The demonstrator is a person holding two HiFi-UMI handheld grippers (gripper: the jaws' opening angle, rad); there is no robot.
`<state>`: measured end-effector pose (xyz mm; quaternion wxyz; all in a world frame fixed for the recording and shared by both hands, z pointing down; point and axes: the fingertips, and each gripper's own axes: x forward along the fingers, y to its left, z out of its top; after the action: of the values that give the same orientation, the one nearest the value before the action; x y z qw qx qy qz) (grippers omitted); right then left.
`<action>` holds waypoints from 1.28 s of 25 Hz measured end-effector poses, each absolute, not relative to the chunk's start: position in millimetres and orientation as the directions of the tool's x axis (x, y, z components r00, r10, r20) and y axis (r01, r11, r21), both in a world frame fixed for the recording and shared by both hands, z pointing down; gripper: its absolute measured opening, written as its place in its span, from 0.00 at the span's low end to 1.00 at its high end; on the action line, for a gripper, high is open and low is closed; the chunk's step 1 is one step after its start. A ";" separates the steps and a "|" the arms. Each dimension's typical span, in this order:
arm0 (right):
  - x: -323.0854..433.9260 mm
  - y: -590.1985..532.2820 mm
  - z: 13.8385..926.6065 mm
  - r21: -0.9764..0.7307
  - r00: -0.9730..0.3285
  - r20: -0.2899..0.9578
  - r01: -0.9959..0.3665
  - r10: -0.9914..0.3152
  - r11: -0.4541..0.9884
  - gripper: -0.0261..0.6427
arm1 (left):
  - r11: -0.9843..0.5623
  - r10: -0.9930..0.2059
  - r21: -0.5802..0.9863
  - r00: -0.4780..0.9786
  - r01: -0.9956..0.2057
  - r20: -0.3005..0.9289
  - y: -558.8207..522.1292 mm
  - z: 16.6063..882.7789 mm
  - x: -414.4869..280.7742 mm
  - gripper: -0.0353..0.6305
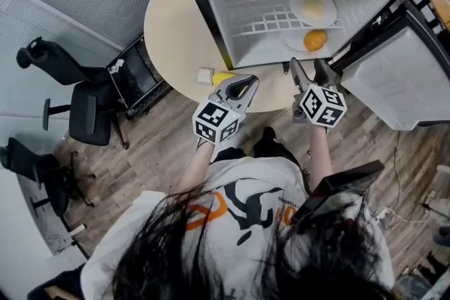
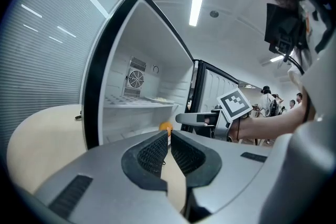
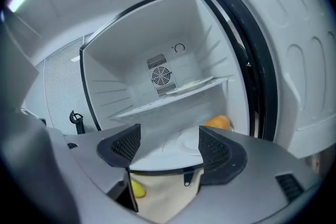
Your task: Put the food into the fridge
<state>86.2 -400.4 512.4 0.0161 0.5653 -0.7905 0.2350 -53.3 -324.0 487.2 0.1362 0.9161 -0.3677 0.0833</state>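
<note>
The small black fridge (image 1: 211, 17) stands open on the round table. An orange (image 1: 315, 40) lies on a white plate (image 1: 295, 44) on the fridge floor. A second plate with pale yellow food (image 1: 313, 7) rests on the wire shelf (image 1: 260, 17) above. My right gripper (image 1: 309, 70) hovers just before the fridge mouth, open and empty. In the right gripper view the orange (image 3: 218, 123) and its plate (image 3: 186, 142) lie beyond the spread jaws. My left gripper (image 1: 242, 84) is shut on nothing, above a yellow item (image 1: 223, 77) on the table edge.
The fridge door (image 1: 394, 81) swings open to the right. A small white piece (image 1: 204, 75) sits beside the yellow item. Black office chairs (image 1: 84, 102) and a dark crate (image 1: 137, 77) stand left of the table. People stand far off (image 2: 270, 99) in the left gripper view.
</note>
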 end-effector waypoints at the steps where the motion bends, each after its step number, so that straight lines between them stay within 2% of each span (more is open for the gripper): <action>1: 82.0 -393.4 507.7 -0.369 -0.363 0.276 -0.895 -0.890 0.250 0.57 | -0.695 -0.650 0.186 0.718 -0.694 0.248 -320.5 485.0 -55.9 0.07; 10: 43.5 -321.9 482.9 -0.440 -0.379 0.201 -0.859 -0.903 0.262 0.53 | -0.732 -0.629 0.172 0.750 -0.660 0.203 -276.6 468.1 -76.3 0.07; 16: 26.5 -265.1 480.8 -0.454 -0.349 0.189 -0.860 -0.918 0.234 0.29 | -0.759 -0.597 0.182 0.779 -0.625 0.190 -237.9 469.8 -87.2 0.07; 18: 19.7 -247.8 482.7 -0.457 -0.346 0.196 -0.860 -0.918 0.227 0.25 | -0.763 -0.588 0.193 0.786 -0.617 0.190 -224.2 472.4 -92.2 0.07; 24: 6.8 -203.5 486.4 -0.460 -0.354 0.232 -0.861 -0.906 0.219 0.24 | -0.774 -0.563 0.228 0.807 -0.591 0.179 -192.5 476.7 -91.8 0.07; 32: 11.3 -178.5 480.2 -0.421 -0.364 0.246 -0.875 -0.898 0.239 0.17 | -0.799 -0.539 0.232 0.832 -0.554 0.131 -171.4 461.3 -68.3 0.07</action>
<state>11.3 -178.5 480.2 -0.0232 0.5633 -0.7868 0.2512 -68.3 -171.4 461.3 0.1312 0.9480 -0.2884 0.0289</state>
